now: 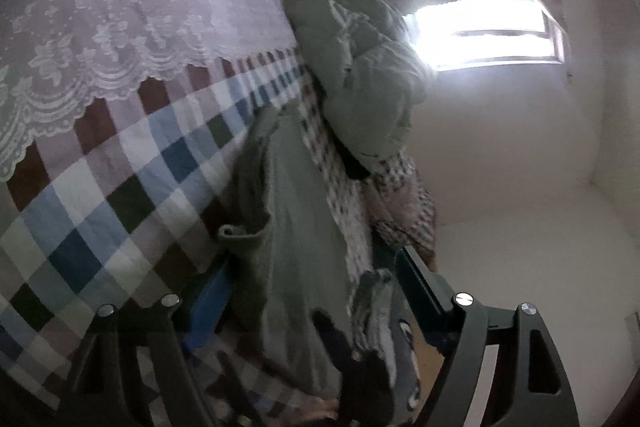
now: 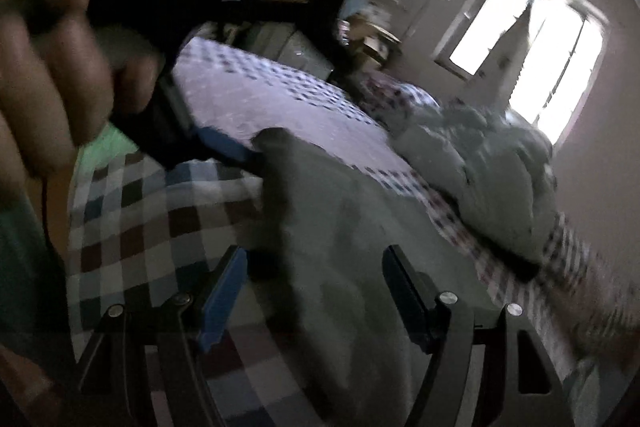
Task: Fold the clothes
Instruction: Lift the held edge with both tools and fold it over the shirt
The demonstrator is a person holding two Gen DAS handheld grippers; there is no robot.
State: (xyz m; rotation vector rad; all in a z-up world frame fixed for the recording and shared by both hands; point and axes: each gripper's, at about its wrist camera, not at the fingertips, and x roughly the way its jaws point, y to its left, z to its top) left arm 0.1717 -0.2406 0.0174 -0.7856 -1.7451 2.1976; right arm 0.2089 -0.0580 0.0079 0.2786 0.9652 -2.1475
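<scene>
While daylight floods a window [image 1: 480, 11] in the pale wall, a bed under a checked sheet [image 1: 100, 195] and lace cover [image 1: 132, 11] fills the room, a puffy jacket [image 1: 360, 67] heaped along its far edge. A grey-green garment [image 1: 288, 211] lies across the near edge. The left gripper [image 1: 308, 303] and right gripper [image 2: 316, 299] both stand spread, fabric between the fingers, unpinched.

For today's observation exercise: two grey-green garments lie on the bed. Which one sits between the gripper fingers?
The flat, spread-out garment, which runs between both grippers' open fingers. The puffy jacket lies bunched farther off, toward the window.
</scene>
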